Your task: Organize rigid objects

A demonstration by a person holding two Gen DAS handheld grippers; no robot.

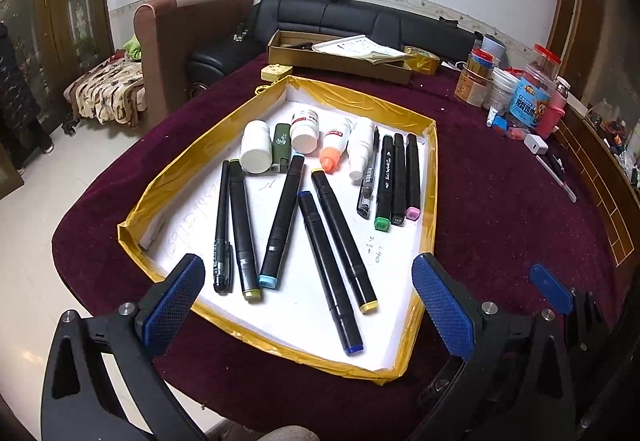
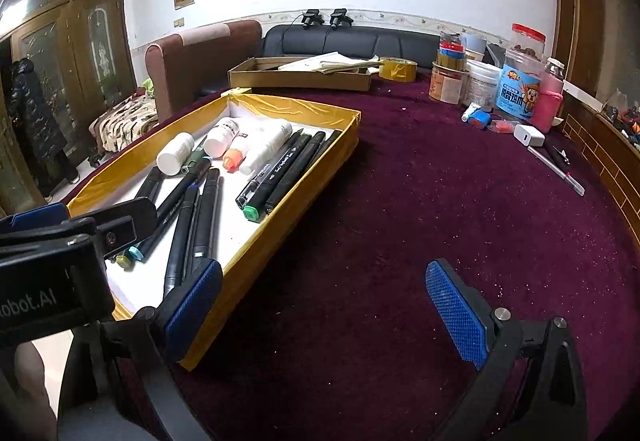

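A shallow white tray with a yellow taped rim lies on the dark red tablecloth. In it are several black markers, among them a blue-capped one and a yellow-capped one. Three markers and a clear pen lie side by side at its right. White bottles, a green lighter and an orange-capped bottle sit at its far end. My left gripper hangs open over the tray's near edge. My right gripper is open over bare cloth, right of the tray.
A cardboard box with papers and a yellow tape roll stand at the back. Jars and tubs, a white charger and a pen crowd the right side. A black sofa lies behind the table.
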